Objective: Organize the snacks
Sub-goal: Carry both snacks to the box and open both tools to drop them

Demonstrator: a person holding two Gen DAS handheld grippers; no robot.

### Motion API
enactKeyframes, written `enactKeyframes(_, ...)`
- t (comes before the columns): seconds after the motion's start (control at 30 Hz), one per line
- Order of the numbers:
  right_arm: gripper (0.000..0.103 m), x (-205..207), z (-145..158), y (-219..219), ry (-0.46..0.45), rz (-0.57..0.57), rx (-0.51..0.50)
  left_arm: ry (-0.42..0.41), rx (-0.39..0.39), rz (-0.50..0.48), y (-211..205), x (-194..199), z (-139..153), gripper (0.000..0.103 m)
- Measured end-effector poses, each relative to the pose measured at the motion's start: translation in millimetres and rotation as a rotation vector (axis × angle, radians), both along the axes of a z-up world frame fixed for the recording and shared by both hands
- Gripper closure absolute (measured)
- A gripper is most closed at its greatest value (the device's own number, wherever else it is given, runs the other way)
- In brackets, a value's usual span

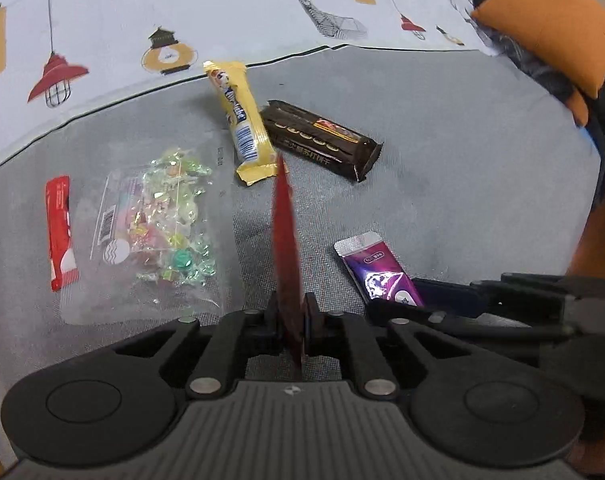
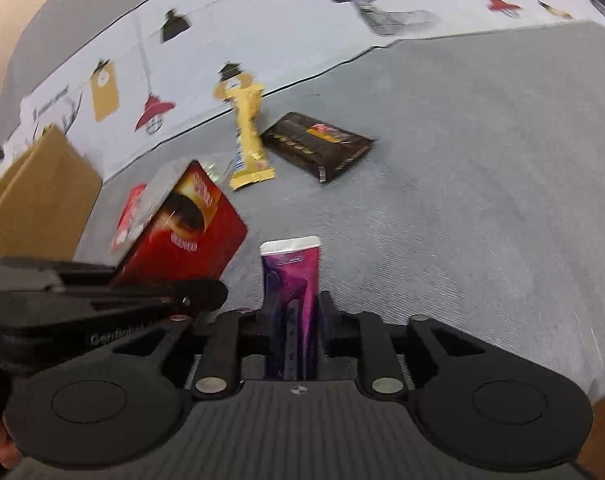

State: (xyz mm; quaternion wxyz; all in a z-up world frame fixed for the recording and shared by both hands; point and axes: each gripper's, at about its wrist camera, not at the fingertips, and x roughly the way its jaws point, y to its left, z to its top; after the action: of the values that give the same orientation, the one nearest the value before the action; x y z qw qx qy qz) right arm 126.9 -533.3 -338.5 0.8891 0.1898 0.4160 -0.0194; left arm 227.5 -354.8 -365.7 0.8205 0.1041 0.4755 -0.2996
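Note:
My left gripper (image 1: 290, 316) is shut on a flat red coffee packet (image 1: 286, 232), seen edge-on; it shows broadside in the right wrist view (image 2: 186, 224). My right gripper (image 2: 292, 312) is shut on a purple sachet (image 2: 292, 276), which also shows in the left wrist view (image 1: 376, 274). On the grey cushion lie a yellow wafer bar (image 1: 242, 120), a dark brown biscuit pack (image 1: 322, 140), a clear bag of candies (image 1: 158, 224) and a small red stick pack (image 1: 60, 232).
A patterned white cloth (image 1: 182, 20) covers the back of the grey cushion (image 1: 462, 180). An orange pillow (image 1: 550, 28) sits at the far right. A cardboard box (image 2: 38, 192) stands at the left in the right wrist view.

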Motion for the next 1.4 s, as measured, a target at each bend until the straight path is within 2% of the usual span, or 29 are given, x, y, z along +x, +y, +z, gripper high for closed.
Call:
enactKeyframes(0.1,0.058,2,2,7,0.005,0.036,-0.039,-0.008,0.001,0.017,8,0,5,0.094)
enactKeyframes(0.17,0.058,5,3,17,0.015,0.083,-0.115,-0.018,0.001,0.02,13,-3,9,0.094)
enactKeyframes(0.23,0.069,7,3,25,0.026,0.1,-0.197,-0.023,0.005,0.023,18,-9,15,0.094)
enactKeyframes(0.27,0.079,7,4,26,0.025,0.097,-0.219,-0.029,0.012,0.029,21,-12,19,0.094)
enactKeyframes(0.3,0.088,6,5,23,0.018,0.086,-0.207,-0.031,0.017,0.04,24,-16,23,0.094)
enactKeyframes(0.37,0.091,5,5,14,0.011,0.034,-0.161,-0.022,0.005,0.06,35,-23,33,0.094)
enactKeyframes(0.47,0.091,-1,12,10,-0.01,-0.001,-0.151,-0.038,-0.007,0.077,52,-36,50,0.094)
enactKeyframes(0.6,0.091,-19,37,19,-0.1,-0.009,-0.108,-0.059,-0.061,0.119,85,-49,78,0.094)
enactKeyframes(0.87,0.091,-46,88,83,-0.205,0.038,-0.06,-0.104,-0.173,0.185,141,-59,116,0.094)
enactKeyframes(1.03,0.091,-47,126,129,-0.275,0.082,-0.025,-0.185,-0.246,0.251,188,-61,151,0.094)
enactKeyframes(1.2,0.09,-33,174,183,-0.363,0.164,-0.021,-0.318,-0.318,0.356,249,-65,195,0.094)
enactKeyframes(1.4,0.09,-14,222,241,-0.458,0.254,-0.02,-0.449,-0.364,0.481,316,-70,225,0.094)
